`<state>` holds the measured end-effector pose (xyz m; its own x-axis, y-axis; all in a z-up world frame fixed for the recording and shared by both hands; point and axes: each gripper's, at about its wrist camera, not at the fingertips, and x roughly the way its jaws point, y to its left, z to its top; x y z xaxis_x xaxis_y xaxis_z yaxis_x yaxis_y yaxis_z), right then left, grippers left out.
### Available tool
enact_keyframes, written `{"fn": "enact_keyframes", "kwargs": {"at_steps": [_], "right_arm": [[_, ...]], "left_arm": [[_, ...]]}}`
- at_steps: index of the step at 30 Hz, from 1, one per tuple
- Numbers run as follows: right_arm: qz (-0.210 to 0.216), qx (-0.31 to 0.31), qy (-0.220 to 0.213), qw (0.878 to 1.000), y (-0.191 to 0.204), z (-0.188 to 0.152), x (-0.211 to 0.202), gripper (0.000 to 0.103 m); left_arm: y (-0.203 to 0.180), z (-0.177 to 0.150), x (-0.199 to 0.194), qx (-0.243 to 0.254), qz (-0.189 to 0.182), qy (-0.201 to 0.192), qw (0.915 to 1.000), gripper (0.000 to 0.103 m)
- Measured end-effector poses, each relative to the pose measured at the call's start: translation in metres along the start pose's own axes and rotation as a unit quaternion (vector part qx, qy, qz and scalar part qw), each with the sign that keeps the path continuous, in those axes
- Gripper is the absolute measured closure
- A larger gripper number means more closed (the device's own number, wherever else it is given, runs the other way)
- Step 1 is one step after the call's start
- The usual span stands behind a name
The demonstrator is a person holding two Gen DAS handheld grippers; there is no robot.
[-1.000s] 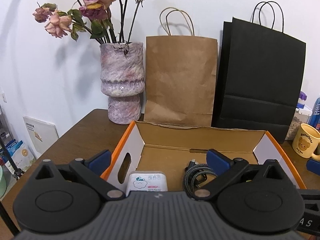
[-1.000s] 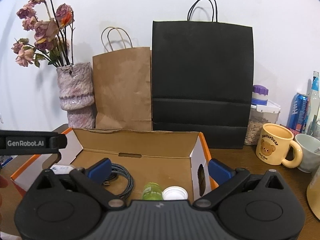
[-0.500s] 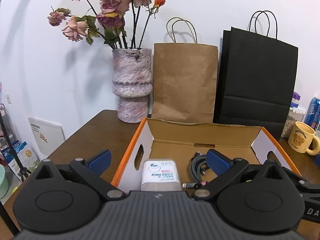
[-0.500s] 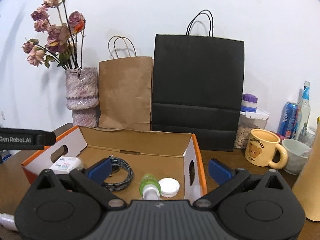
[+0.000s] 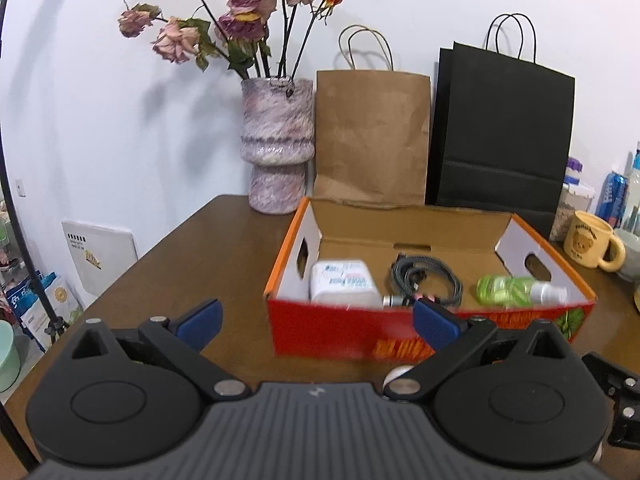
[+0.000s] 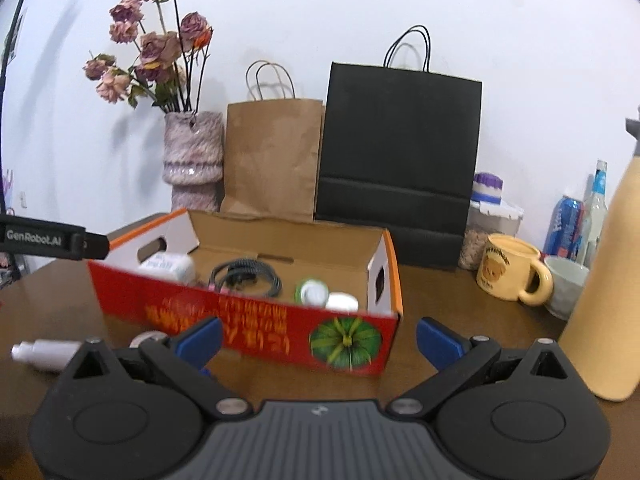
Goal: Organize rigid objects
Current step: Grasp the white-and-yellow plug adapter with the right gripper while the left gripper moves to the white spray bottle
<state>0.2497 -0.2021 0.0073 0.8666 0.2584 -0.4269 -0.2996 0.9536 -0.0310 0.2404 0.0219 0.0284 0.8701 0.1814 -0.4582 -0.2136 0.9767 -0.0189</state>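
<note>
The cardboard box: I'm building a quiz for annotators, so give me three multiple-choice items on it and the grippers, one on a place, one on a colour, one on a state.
1. Where does the green bottle lie?
A. Inside the cardboard box
B. On the table beside the vase
C. In the yellow mug

2. What colour is the box's outer front wall?
A. Blue
B. Red
C. White

3. How do the left gripper and right gripper stand?
A. Both shut on a cable
B. Left shut, right open
C. Both open and empty

Answers:
1. A: it lies on its side at the box's right end, past the coiled cable.
2. B: the wall facing the cameras is red, with a green pumpkin print.
3. C: each pair of blue pads stands wide apart with nothing between.
</note>
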Motion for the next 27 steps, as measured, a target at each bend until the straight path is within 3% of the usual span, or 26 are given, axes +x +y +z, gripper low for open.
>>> {"fn": "enact_keyframes", "kwargs": {"at_steps": [12, 27], "right_arm": [[-0.003, 0.019, 0.055, 0.998, 0.002, -0.047, -0.027, 0.0], [0.012, 0.012, 0.109, 0.994, 0.017, -0.065, -0.028, 0.0]], "left_arm": [[0.022, -0.058, -0.023, 0.024, 0.001, 0.036, 0.9991, 0.0], [0.039, -0.074, -0.034, 0.006, -0.001, 0.043, 0.999, 0.0]]}}
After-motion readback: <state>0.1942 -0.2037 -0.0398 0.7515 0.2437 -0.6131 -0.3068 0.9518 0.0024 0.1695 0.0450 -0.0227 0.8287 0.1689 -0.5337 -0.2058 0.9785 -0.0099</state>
